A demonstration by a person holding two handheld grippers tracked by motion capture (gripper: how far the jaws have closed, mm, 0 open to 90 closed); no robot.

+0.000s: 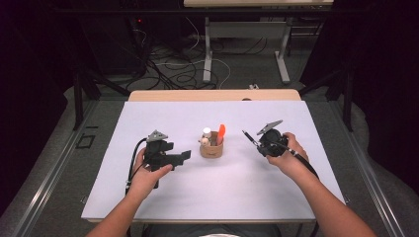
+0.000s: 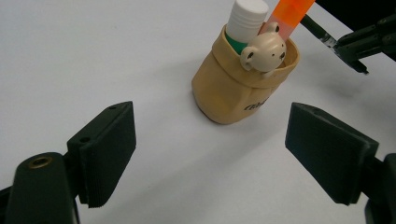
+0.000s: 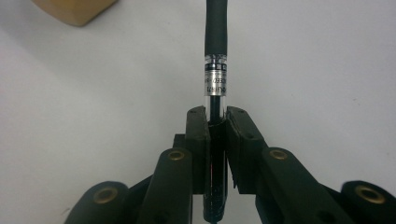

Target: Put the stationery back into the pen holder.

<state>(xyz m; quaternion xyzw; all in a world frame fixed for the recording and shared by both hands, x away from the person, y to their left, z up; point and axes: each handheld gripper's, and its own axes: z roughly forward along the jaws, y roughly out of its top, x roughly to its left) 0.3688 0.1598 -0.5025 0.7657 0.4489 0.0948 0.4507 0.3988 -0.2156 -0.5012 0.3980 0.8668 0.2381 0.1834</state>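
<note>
Right gripper [image 1: 254, 142], above the white table [image 1: 148, 197] to the right of the tan holder [image 1: 211, 148], clamped tight on a black pen [image 3: 215, 70]. In the right gripper view, pen pinched between both pads [image 3: 198, 140], barrel running straight out ahead of them, clear printed band just past the tips, black grip section beyond, tail end poking back below the pads. In the high view, pen tip aimed up and left toward the holder, still apart from it.

Left gripper [image 1: 184, 157] spread wide, nothing between the pads [image 2: 109, 154], pointed at the holder from its left, just short of it. Holder upright on the table, carrying a white-capped tube [image 2: 247, 18], an orange marker [image 2: 292, 11] and a small bear head [image 2: 264, 51] on its rim.
</note>
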